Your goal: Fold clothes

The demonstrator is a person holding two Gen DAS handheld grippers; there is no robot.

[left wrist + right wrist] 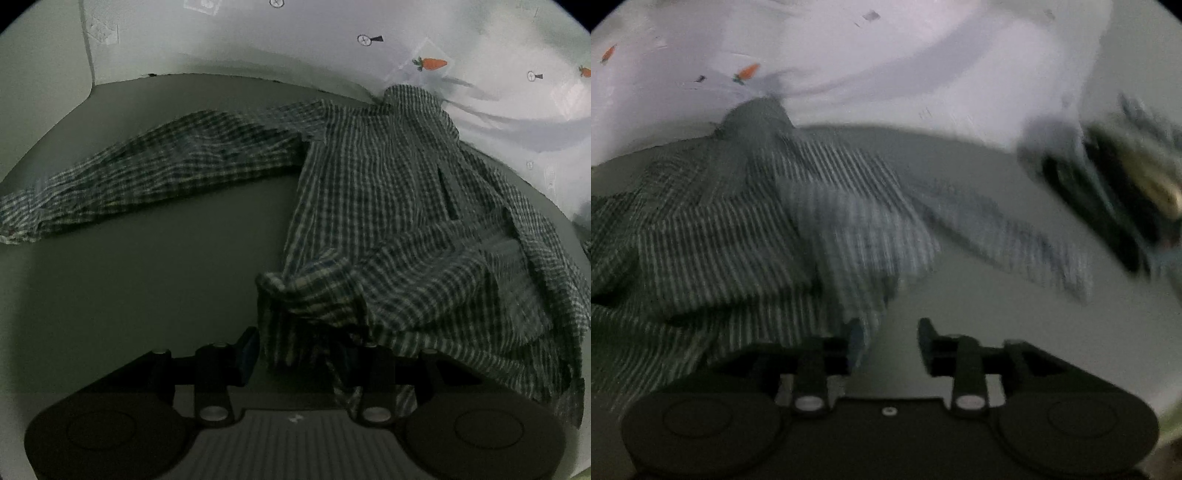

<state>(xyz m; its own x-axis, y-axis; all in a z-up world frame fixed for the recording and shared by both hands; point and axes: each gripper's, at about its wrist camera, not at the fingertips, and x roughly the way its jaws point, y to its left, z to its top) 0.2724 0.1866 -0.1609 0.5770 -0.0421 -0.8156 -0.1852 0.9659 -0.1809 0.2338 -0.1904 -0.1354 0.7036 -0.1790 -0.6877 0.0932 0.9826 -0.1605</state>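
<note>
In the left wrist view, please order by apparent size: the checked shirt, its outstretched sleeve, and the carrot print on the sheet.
1. checked shirt, largest.
2. outstretched sleeve, a part of the shirt.
3. carrot print, smallest, though it lies farthest from the camera.

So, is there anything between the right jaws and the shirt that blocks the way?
Nothing visible does. The right gripper stands open at the edge of the checked shirt, with only bare table around it. The view is blurred.

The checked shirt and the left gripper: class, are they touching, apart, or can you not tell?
Touching. In the left wrist view the checked shirt hangs bunched between the left gripper's fingers and drapes over the right-hand finger, hiding it.
</note>
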